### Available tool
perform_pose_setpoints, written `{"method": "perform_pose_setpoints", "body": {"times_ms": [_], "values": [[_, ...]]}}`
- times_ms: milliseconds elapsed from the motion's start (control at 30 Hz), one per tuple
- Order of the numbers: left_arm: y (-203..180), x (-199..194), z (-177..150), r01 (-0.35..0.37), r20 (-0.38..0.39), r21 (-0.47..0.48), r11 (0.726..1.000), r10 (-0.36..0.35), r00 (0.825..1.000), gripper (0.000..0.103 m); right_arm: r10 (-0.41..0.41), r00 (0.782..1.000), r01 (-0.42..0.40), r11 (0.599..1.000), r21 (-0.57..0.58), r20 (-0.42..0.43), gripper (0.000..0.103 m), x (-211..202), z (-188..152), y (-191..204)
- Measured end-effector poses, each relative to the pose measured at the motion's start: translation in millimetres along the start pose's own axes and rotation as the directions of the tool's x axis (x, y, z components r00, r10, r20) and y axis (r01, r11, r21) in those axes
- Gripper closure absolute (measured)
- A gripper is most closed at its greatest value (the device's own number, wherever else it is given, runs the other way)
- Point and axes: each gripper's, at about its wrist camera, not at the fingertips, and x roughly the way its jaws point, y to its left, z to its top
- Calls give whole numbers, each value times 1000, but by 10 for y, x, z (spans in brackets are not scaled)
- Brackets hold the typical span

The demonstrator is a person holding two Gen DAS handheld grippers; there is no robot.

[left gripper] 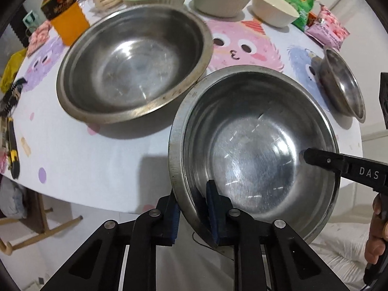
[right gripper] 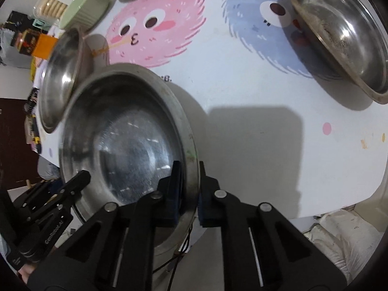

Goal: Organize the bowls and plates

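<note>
Here both tongs are clamping one steel bowl [left gripper: 254, 150] at the desk's [right gripper: 242, 92] near edge — the left tongs [left gripper: 194, 215] gripping its near rim, the right tongs [right gripper: 190, 189] pinching the opposite rim — beside a larger steel bowl [left gripper: 135, 65]

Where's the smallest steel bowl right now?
The smallest steel bowl sits at the right edge of the left wrist view, on the blue fuzzy monster print of the tablecloth, apart from the held steel bowl and below the pink snack packet.
</note>
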Motion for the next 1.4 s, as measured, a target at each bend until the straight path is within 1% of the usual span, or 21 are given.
{"method": "perform_pose_setpoints", "body": {"times_ms": [167,333,467,767,1000,1133,1267,1400], "values": [[-57,-130,39,4,28,31,1000,-5,1000,83,-3,999,3,1000,-12,35,90,-150,6,-34],[-113,-214,193,14,62,69,998,-18,998,83,4,996,-4,1000,8,84,90,-339,-3,-72],[-142,-294,275,21,85,91,996,-29,996,83,5,992,-9,1000,26,127,90,-497,18,-88],[-347,-420,523,21,132,140,990,-39,990,83,6,979,-18,998,56,203,90,-770,110,-177],[-564,-486,723,17,165,166,986,-45,985,83,-1,969,-19,997,76,245,90,-945,232,-274],[-699,-506,847,15,187,185,983,-51,981,83,-6,964,-19,996,92,266,90,-1043,325,-398],[-898,-500,981,13,199,216,976,-57,978,83,-15,958,-20,993,117,285,90,-1141,408,-556],[-1170,-477,1137,23,208,256,966,-79,975,83,-30,951,-20,987,158,307,90,-1249,467,-756]]}}
